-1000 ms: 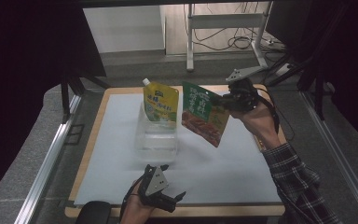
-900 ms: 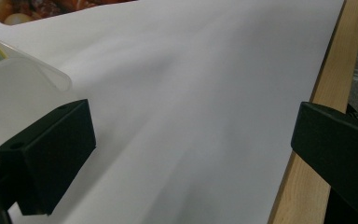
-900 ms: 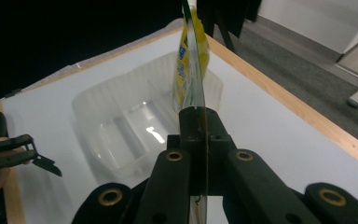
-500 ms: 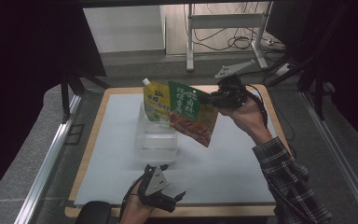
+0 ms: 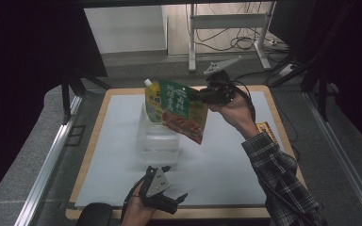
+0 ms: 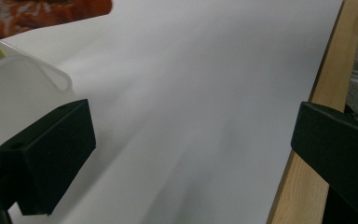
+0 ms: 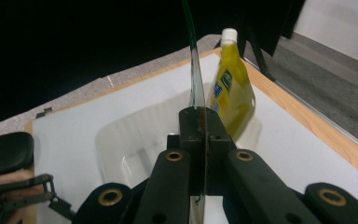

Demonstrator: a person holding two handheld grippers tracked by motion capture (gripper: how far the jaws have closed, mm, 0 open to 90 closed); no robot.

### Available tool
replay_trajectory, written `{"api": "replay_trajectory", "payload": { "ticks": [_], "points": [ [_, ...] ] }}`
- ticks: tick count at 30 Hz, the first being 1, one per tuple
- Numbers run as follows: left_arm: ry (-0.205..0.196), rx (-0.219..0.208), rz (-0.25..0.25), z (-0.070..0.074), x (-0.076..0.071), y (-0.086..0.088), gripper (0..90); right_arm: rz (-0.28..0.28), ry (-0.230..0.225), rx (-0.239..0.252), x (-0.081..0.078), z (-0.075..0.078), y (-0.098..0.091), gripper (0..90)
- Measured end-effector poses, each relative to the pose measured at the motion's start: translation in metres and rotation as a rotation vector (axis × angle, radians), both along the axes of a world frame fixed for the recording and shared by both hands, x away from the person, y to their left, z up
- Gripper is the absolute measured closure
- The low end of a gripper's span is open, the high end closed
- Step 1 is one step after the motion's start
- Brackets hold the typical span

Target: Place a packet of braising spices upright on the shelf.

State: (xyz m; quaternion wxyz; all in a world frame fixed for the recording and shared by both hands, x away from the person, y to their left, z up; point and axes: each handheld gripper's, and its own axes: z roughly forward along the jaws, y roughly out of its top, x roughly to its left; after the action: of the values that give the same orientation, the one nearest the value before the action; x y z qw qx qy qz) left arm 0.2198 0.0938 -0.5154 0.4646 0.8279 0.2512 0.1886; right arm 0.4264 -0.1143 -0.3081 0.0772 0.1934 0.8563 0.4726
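Right gripper fingers clamp green food pouch mid-frame above clear plastic bin holding yellow spout pouch; left gripper fingers spread, bottom centre.

Black two-jaw grippers, left and right, each topped by a grey three-cornered plate; plaid sleeve, perhaps grey-blue.

Clear bin mid-mat, yellow pouch inside; surrounding mat open.

Bright white table mat, dark surroundings, soft shadows; the left gripper view looks blurred.
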Motion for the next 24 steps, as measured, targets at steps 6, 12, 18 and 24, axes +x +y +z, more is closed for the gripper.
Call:
{"api": "replay_trajectory", "payload": {
  "ticks": [6,12,18,24],
  "points": [
    [-0.002,0.002,-0.002,0.0,0.0,0.001,0.0,0.017,-0.001,0.009,0.008,-0.001,0.016,88.9],
    [0.0,-0.005,0.0,0.0,0.0,0.0,0.0,0.032,0.014,0.015,0.013,-0.005,0.031,89.0],
    [0.0,-0.009,0.0,0.0,0.0,0.0,0.0,0.047,0.008,0.026,0.017,-0.006,0.045,88.9],
    [-0.001,-0.003,-0.002,0.001,0.0,0.001,0.0,0.063,0.003,0.032,0.022,-0.006,0.059,88.9]
  ]
}}
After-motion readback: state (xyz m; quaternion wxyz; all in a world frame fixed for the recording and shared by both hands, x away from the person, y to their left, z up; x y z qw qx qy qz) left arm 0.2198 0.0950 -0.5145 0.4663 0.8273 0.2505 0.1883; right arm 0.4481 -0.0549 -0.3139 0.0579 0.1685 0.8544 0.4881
